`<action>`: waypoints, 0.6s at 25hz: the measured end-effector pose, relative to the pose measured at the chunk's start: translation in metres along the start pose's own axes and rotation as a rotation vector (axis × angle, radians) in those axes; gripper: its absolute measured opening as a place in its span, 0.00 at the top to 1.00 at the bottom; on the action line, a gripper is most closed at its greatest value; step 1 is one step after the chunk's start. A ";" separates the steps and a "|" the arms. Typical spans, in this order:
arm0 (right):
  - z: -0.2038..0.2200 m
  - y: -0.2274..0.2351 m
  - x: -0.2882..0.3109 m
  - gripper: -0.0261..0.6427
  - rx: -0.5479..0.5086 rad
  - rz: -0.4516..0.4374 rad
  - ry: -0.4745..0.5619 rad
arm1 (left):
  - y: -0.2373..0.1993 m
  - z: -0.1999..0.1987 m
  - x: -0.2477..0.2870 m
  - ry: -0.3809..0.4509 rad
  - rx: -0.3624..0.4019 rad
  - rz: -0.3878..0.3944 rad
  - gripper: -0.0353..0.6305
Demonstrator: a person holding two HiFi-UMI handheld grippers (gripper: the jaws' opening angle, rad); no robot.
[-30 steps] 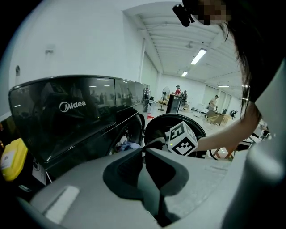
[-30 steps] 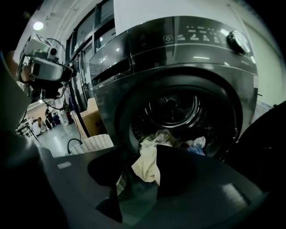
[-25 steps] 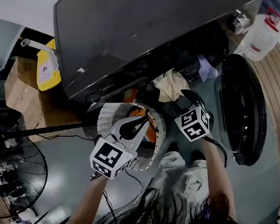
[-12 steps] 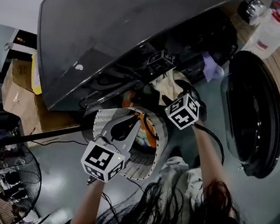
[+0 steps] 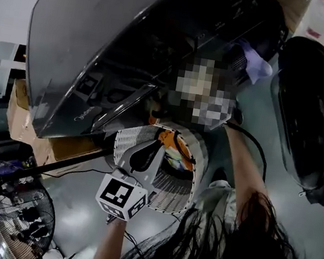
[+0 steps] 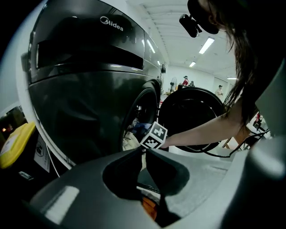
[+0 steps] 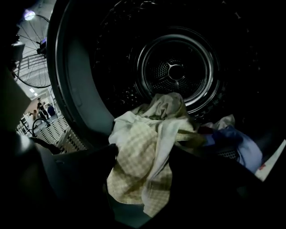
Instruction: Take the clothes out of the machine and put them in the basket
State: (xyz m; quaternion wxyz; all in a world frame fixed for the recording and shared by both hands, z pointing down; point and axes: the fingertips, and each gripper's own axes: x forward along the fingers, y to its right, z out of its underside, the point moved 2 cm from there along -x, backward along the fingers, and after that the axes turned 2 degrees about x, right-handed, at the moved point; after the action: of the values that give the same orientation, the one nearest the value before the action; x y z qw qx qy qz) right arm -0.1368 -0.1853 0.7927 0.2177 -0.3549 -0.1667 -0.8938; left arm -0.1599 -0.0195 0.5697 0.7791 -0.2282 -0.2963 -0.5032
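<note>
Here, crumpled checked cloth (image 7: 134, 163), round perforated metal drum (image 7: 176, 71), latticed white basket (image 5: 171, 193).

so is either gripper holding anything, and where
Nothing is held. The right gripper jaws have just been opening, checked cloth between them ungripped; left gripper shut, empty.

Left gripper (image 5: 154, 145) hovers over the white basket (image 5: 179, 197).

L gripper (image 5: 159, 146): pale grey moulded plastic body w/ dark oval hollow, plus white cube w/ black square markers (image 5: 121, 197) at rear. R gripper (image 7: 143, 154): dark jaws, matching marker cube (image 6: 154, 135), thin black cable (image 5: 250, 140) along forearm. Long dark hair (image 5: 241, 248), light grey clothing (image 5: 215, 196), black head-mounted camera (image 6: 193, 23).
</note>
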 end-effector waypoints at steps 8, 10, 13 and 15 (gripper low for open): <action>0.010 0.010 -0.018 0.80 0.069 0.085 -0.001 | -0.004 0.000 -0.006 -0.009 0.012 0.013 0.92; 0.014 0.009 -0.032 0.81 0.074 0.090 0.001 | -0.002 -0.008 -0.009 0.000 0.019 0.019 0.92; 0.016 0.008 -0.059 0.81 0.104 0.098 0.027 | 0.002 -0.020 -0.015 0.009 0.025 0.028 0.91; 0.012 0.005 -0.079 0.81 0.122 0.103 0.056 | 0.005 -0.027 -0.020 0.009 0.028 0.034 0.92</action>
State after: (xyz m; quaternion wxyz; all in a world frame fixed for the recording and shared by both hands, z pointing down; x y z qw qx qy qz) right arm -0.0760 -0.1632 0.7458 0.2892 -0.3237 -0.1963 -0.8792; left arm -0.1549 -0.0224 0.5362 0.7920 -0.2201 -0.2959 -0.4865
